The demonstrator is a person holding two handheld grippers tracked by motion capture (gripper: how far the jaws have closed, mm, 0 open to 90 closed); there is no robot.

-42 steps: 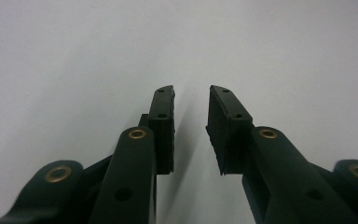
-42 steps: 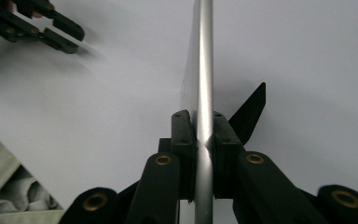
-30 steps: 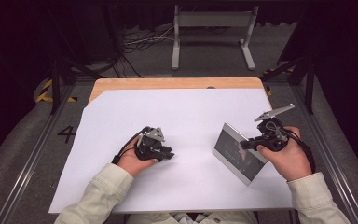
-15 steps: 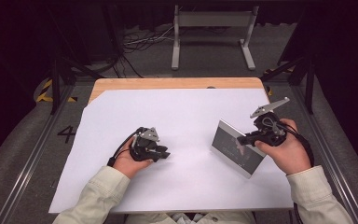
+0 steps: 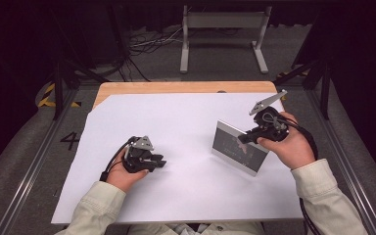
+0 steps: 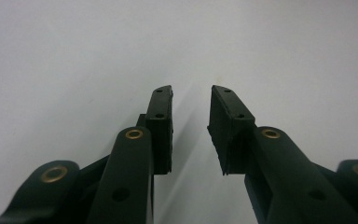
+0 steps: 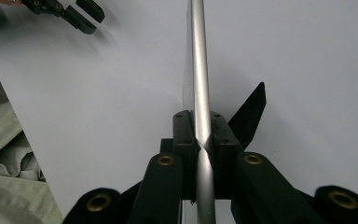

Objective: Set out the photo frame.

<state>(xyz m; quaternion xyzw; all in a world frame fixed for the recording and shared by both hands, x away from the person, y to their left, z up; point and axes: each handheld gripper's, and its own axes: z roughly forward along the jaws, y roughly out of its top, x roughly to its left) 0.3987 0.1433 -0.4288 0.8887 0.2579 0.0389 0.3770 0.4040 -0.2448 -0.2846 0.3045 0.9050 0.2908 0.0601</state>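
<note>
Jaws of the right gripper point(image 7: 200, 135) clamp the picture frame's point(image 5: 239, 147) edge, hiding its face; left gripper point(image 6: 191, 126) jaws gape empty.

The picture frame point(image 5: 239, 152) stands on the white sheet point(image 5: 186, 122), right of the left gripper point(image 5: 157, 161).

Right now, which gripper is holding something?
The right gripper: it is shut on the silver picture frame. The left gripper stands open over the white sheet.

Pale beige long sleeves point(image 5: 99, 207) cover both forearms. Each hand carries a black two-jaw gripper, left point(image 5: 160, 162) and right point(image 5: 242, 138), with brass-ringed pivot screws point(image 6: 134, 134), ribbed black pads point(image 6: 227, 126), grey three-cornered top plates point(image 5: 269, 102) and black trailing cables point(image 5: 307, 141).
</note>
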